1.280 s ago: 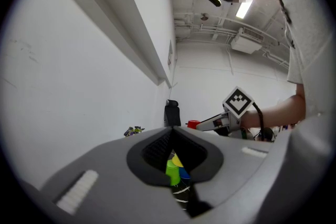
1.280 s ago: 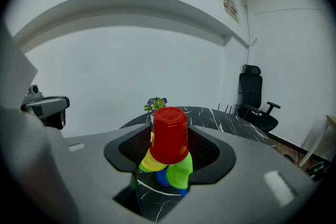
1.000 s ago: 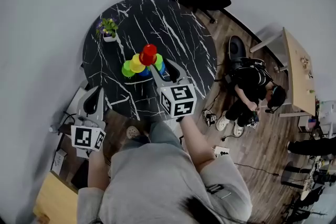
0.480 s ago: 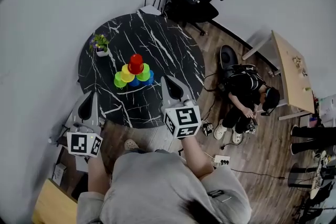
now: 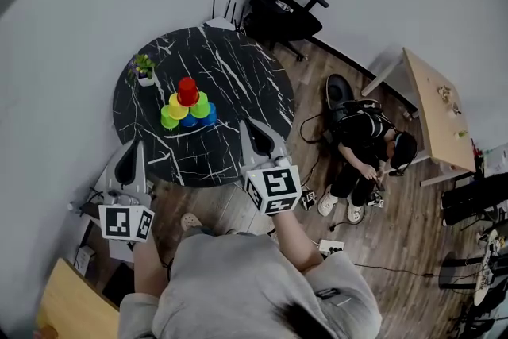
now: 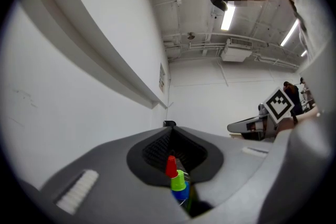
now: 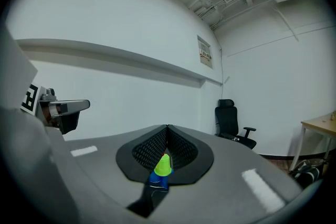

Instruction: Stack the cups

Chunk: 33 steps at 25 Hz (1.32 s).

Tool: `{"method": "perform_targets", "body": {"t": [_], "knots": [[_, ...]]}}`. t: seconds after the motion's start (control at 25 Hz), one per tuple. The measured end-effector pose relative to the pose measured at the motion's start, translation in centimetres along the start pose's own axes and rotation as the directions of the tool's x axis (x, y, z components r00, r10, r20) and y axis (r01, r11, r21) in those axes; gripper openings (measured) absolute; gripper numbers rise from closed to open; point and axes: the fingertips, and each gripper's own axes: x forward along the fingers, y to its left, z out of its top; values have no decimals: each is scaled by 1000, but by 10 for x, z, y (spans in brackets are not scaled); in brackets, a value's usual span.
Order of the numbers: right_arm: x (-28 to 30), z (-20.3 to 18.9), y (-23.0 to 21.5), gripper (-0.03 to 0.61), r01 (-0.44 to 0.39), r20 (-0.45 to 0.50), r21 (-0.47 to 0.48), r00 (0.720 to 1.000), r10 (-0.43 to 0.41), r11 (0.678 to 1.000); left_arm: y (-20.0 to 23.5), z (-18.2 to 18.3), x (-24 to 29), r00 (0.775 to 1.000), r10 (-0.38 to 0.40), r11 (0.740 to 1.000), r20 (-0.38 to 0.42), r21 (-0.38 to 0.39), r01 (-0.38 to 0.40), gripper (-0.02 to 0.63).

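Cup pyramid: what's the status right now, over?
Left gripper and right gripper shut, empty. Cup pyramid stands on the black marble table, red cup on top. Potted plant aside, nothing blocking.

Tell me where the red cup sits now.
Head view, left of centre: the red cup tops the cup pyramid on the black table, near the potted plant.

Centre-left: red cup, yellow cup, green cups, blue cups; counter black with white veins.
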Motion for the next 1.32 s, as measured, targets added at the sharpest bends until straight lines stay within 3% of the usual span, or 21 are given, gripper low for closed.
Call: {"method": "perform_targets", "body": {"t": [0.6, 1.32], "knots": [[-74, 8, -16, 5, -22, 51, -10, 998, 22, 1000, -59, 15, -37, 999, 51, 999, 17, -1, -51, 57], [-97, 7, -31, 5, -26, 56, -13, 998, 26, 1000, -89, 14, -38, 999, 49, 999, 16, -25, -48, 57]]}}
